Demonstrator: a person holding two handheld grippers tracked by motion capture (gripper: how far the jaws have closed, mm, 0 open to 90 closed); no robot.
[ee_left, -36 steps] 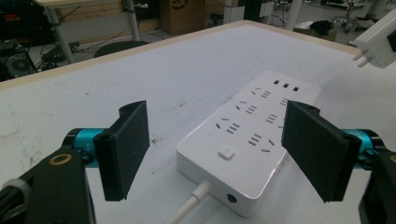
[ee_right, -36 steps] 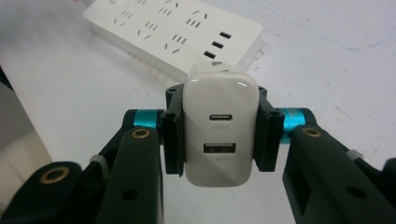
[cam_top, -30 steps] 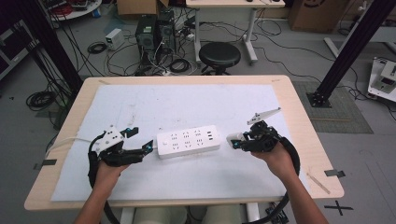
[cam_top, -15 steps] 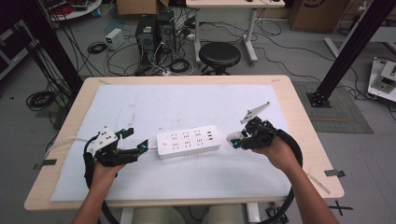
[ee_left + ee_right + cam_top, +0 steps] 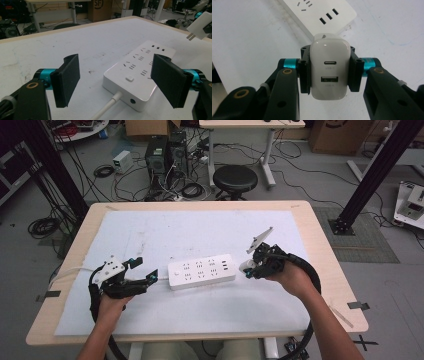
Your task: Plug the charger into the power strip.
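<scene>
1. wooden bench under a white mat that covers most of the top; scuffs and dark specks on the mat in the left gripper view.
2. white power strip flat on the mat near the middle of the bench, long side running left to right, slightly raised toward the far right; rows of sockets on top, three small slots at its right end, a square button and a round port at its left end.
3. white cord leaving the left end of the strip, running toward the left gripper.
4. left gripper held low at the near left of the bench, just left of the strip's left end; black pads spread wide apart and holding nothing, the strip's cord end between and beyond them in the left gripper view.
5. right gripper held just right of the strip's right end, pinching a white charger by its two sides; raised off the mat, close to the strip but apart from it.
6. charger face toward the right gripper camera with two ports, one small oval above one rectangular; two metal prongs seen pointing down and left in the left gripper view, charger body at the far right there.
7. grey three-cornered plate sticking up on the far side of the right gripper.
</scene>
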